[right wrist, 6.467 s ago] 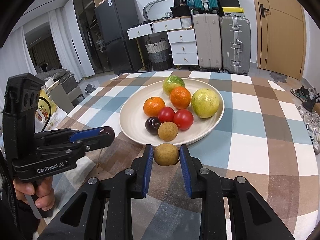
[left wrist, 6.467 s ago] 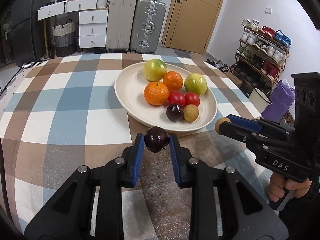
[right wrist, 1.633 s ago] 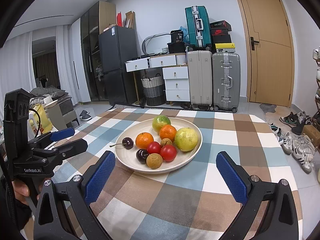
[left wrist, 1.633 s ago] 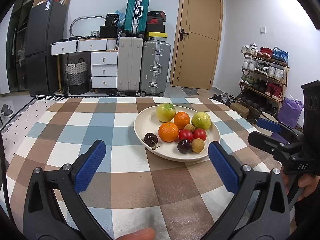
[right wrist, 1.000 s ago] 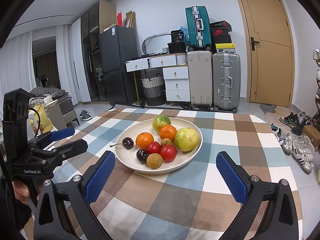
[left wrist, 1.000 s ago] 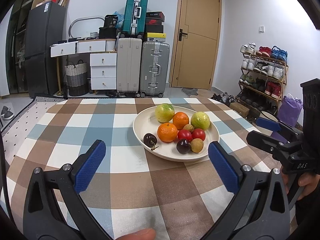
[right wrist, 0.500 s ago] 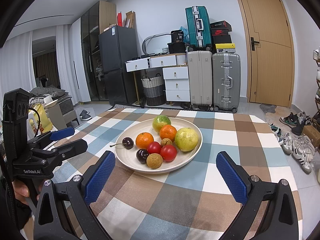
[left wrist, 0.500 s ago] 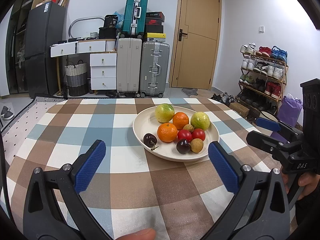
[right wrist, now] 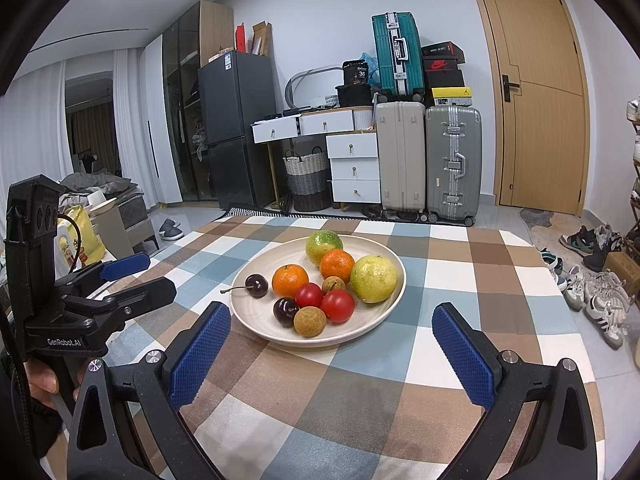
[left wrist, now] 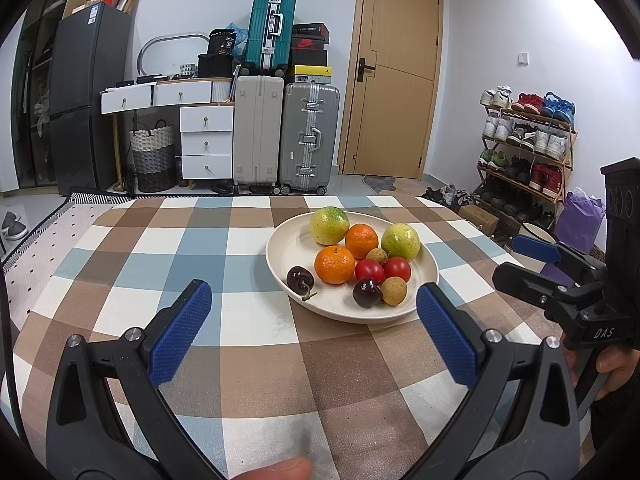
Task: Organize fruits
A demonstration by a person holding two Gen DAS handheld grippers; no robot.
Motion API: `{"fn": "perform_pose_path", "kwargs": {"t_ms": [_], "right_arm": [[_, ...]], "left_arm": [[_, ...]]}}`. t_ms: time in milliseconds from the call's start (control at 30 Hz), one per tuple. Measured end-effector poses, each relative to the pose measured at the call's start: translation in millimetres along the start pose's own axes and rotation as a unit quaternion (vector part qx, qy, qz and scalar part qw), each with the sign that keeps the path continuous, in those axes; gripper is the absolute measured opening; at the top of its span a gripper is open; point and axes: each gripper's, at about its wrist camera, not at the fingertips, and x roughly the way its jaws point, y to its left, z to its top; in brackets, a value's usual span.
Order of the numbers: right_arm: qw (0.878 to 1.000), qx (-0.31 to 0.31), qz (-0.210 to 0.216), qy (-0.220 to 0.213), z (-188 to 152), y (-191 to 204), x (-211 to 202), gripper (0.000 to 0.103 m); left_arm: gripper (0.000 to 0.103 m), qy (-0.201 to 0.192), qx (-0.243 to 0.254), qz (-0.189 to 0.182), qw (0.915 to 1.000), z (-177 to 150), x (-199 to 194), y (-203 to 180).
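Note:
A cream plate (left wrist: 296, 244) (right wrist: 394, 280) sits on the checked tablecloth and holds several fruits: two green-yellow citrus, two oranges (left wrist: 334, 265), two red tomatoes (right wrist: 338, 305), two dark cherries (left wrist: 300, 278) (right wrist: 256, 285) and two tan longans (right wrist: 309, 321). My left gripper (left wrist: 314, 330) stands open, held back from the plate's near side, with nothing between its blue pads. My right gripper (right wrist: 331, 354) is also open and empty, back from the plate's near rim. Each gripper shows at the edge of the other's view, held by a hand.
The checked table (left wrist: 248, 340) ends at the far side and at the right. Beyond it stand suitcases (left wrist: 308, 136), white drawers (left wrist: 206, 142), a dark fridge (left wrist: 86, 96), a wooden door (left wrist: 394, 84) and a shoe rack (left wrist: 524, 136). A fingertip (left wrist: 276, 470) shows at the bottom edge.
6.5 s ago the left gripper was shut on a cherry and the right on a longan; both fruits now lie on the plate. Over the last second nothing has moved.

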Motion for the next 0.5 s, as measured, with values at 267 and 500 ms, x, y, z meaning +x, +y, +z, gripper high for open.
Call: {"fn": "perform_pose_path", "kwargs": {"t_ms": [267,500], "right_arm": [[1.000,0.000,0.000,0.000,0.1,-0.1,-0.2,0.102],[1.000,-0.001,0.000,0.000,0.1,0.1,0.2,0.102]], "left_arm": [[0.102,-0.001,-0.001,0.000,1.0000,-0.2,0.2,-0.2],[0.102,-0.001,0.000,0.000,1.0000,-0.4,0.2,-0.3]]}}
